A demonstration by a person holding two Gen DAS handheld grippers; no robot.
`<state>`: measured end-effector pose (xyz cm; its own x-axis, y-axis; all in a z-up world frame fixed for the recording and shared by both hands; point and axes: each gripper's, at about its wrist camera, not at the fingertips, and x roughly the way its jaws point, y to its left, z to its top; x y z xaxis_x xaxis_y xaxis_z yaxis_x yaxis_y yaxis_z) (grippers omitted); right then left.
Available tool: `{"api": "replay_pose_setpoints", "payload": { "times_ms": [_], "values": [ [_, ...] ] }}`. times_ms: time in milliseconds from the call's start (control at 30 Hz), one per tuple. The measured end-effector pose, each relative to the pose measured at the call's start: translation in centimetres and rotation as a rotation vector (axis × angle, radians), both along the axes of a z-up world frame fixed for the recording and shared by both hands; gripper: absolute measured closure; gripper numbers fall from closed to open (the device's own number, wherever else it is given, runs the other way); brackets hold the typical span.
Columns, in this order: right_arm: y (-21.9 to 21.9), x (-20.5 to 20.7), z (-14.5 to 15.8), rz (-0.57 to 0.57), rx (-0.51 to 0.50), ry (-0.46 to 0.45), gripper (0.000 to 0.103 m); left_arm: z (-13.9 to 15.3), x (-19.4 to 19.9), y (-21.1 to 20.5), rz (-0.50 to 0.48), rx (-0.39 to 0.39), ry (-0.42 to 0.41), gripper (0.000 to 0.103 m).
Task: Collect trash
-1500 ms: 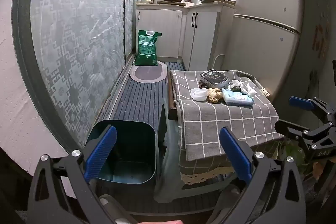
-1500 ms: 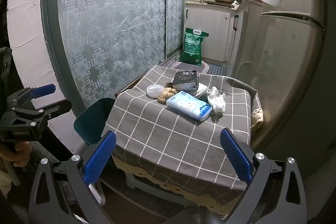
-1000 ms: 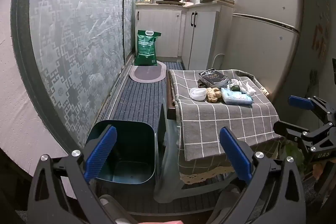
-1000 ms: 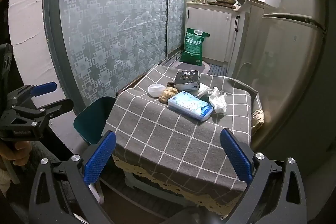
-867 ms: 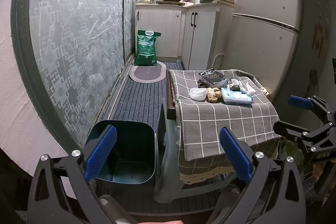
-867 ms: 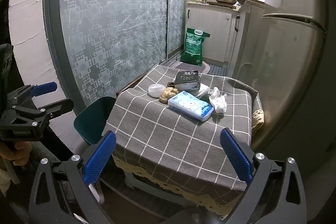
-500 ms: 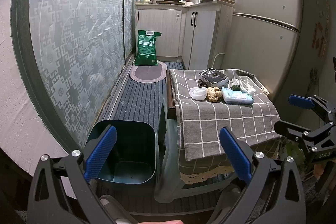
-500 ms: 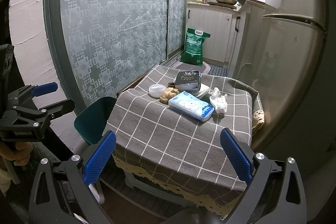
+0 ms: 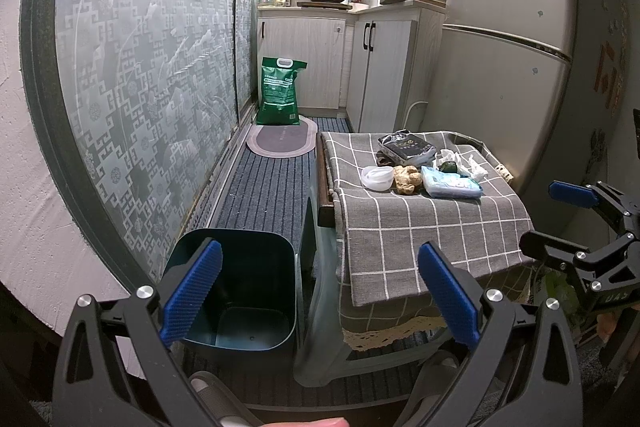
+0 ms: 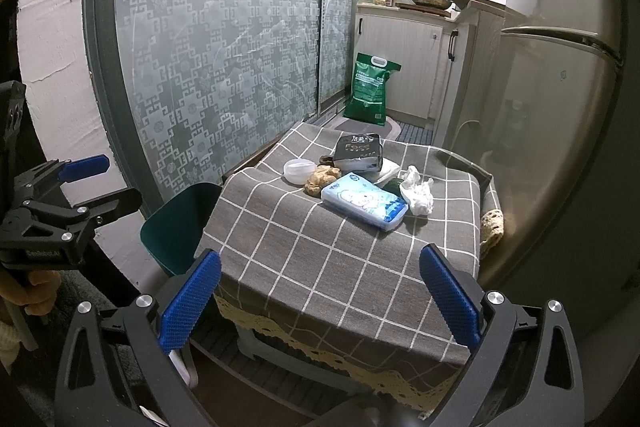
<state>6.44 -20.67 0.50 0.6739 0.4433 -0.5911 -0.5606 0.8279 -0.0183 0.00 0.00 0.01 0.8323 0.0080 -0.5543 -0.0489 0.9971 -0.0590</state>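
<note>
Hovering short of a cloth-covered tabletop (image 10: 344, 267) in a narrow kitchen, a person's two claws appear poised at the very start of the trash collection, with nothing yet picked up. The right claw (image 10: 320, 291) hangs released and empty, jaws spread wide, facing the clutter lying ahead of it at the tabletop's far end: a crumpled white tissue (image 10: 418, 189) ahead and slightly right, just beside a blue wipes pack (image 10: 364, 201), with a brown crumpled lump (image 10: 322, 179), a small white tub (image 10: 299, 171) and a dark packet (image 10: 358, 147) beyond. The left claw (image 9: 320, 291) is likewise released and empty, held low with the open dark-teal bin (image 9: 240, 291) on the floor directly ahead and below its left finger. Judging by the layout, the next move calls for the right claw to advance over the cloth, settle its fingers either side of the tissue or lump, and clench gently before carrying it across to the bin.
</note>
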Motion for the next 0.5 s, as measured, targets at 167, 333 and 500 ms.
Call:
{"api": "replay_pose_setpoints", "payload": {
  "times_ms": [167, 333, 500],
  "values": [
    [0.08, 0.00, -0.06, -0.001, -0.001, -0.001, 0.003, 0.00, 0.00, -0.01, 0.000, 0.001, 0.001, 0.003],
    [0.11, 0.02, -0.12, -0.002, -0.002, -0.001, 0.003, -0.01, 0.01, -0.02, 0.000, 0.001, 0.001, 0.003],
    [0.09, 0.02, -0.12, -0.001, -0.003, -0.001, 0.003, -0.01, 0.01, -0.02, 0.000, 0.001, 0.001, 0.003]
  ]
}}
